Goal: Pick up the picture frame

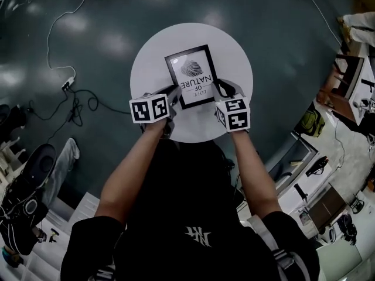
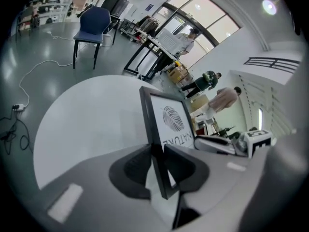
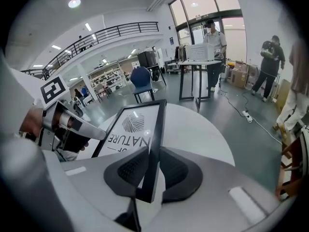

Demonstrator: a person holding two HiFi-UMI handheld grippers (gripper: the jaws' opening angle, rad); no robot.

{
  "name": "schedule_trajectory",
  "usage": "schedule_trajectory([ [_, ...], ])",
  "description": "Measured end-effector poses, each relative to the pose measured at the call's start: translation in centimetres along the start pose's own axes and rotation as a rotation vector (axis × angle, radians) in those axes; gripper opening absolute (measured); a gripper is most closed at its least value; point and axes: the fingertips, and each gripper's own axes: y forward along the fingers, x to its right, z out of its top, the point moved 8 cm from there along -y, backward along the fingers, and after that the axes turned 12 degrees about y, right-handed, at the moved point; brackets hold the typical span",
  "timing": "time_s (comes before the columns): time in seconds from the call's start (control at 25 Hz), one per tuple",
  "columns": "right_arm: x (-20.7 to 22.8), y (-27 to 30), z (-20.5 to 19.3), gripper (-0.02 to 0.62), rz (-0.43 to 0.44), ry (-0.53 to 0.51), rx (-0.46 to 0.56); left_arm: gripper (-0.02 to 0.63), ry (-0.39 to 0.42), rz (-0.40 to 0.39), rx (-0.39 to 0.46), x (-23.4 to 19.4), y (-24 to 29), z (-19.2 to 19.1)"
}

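The left gripper [image 1: 174,91] pinches the picture frame [image 1: 190,75] by its left edge, pads pressed on it; the right gripper [image 1: 220,88] clamps the right edge likewise, with the frame held print-up over a round white table [image 1: 149,51]; glossy grey floor [image 1: 99,34] surrounds it, and a blue chair [image 2: 94,21] stands beyond.

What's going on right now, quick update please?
Both shut on picture frame edges: left gripper, right gripper. Frame over round white table. Nothing blocking.

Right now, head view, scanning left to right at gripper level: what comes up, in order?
In order: power strip on the floor → left gripper → picture frame → right gripper.
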Motion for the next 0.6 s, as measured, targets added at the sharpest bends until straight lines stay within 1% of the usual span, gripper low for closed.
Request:
schedule_trajectory([
  [0.2,-0.9,-4.7,4.1,0.074,-0.028,0.004,0.141,0.083,0.091,-0.034,0.090,2.8,-3.2,4.5],
  [0.36,-1.9,-9.9,8.5,0.072,-0.055,0.001,0.284,0.084,0.195,-0.061,0.179,6.5,-6.8,9.1],
  [0.48,-3.4,-13.9,11.8,0.072,-0.078,-0.013,0.391,0.084,0.288,-0.077,0.258,9.1,-10.3,12.7],
  [0.6,-5.0,-17.7,14.3,0.072,-0.109,-0.027,0.492,0.084,0.374,-0.108,0.338,11.6,-14.0,15.7],
])
